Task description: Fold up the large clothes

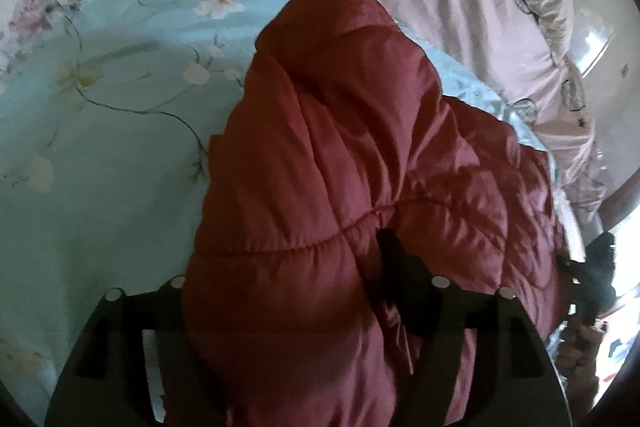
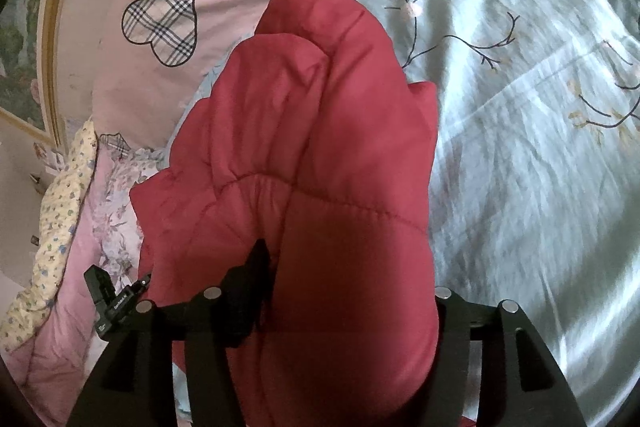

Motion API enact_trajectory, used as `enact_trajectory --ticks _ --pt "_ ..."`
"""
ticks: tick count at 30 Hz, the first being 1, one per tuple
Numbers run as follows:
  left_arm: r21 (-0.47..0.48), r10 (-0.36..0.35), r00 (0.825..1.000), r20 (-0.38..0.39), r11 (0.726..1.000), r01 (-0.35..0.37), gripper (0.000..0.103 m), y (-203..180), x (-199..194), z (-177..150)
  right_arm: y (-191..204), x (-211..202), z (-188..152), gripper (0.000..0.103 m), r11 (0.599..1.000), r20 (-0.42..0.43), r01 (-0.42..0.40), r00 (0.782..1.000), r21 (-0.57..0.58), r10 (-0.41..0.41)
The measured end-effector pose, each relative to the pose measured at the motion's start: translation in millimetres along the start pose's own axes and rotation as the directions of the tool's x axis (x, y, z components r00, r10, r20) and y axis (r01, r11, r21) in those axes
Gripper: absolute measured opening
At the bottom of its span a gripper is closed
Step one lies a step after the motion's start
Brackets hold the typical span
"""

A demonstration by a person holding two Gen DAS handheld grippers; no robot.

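A red quilted puffer jacket (image 1: 340, 167) hangs bunched and draped above the bed.

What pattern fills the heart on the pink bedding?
A plaid check of dark lines on cream fills the heart, outlined in black. The right wrist view shows it best.

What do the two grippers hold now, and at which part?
Both hold the red quilted jacket, each by a bunched fold of its padding: left gripper, right gripper. Which part cannot be told.
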State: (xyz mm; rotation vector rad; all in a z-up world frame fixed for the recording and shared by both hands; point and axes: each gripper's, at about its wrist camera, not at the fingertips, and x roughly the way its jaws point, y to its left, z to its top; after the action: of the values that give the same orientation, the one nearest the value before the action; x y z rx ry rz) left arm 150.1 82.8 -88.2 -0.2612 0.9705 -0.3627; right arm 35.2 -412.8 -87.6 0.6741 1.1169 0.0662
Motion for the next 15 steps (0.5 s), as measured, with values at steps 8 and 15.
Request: enact_trajectory --ticks 8,15 --pt "0.001 0.222 0.970 0.096 0.975 -0.223 0.098 -7 -27 0 7 -13 4 0.082 0.994 0.039 0.090 0.995 -0.060 -0.088" --pt "-0.066 0.408 0.890 0.204 0.913 -0.403 0.098 -24 -60 -5 11 -12 11 0.085 0.983 0.032 0.137 0.990 -0.123 -0.134"
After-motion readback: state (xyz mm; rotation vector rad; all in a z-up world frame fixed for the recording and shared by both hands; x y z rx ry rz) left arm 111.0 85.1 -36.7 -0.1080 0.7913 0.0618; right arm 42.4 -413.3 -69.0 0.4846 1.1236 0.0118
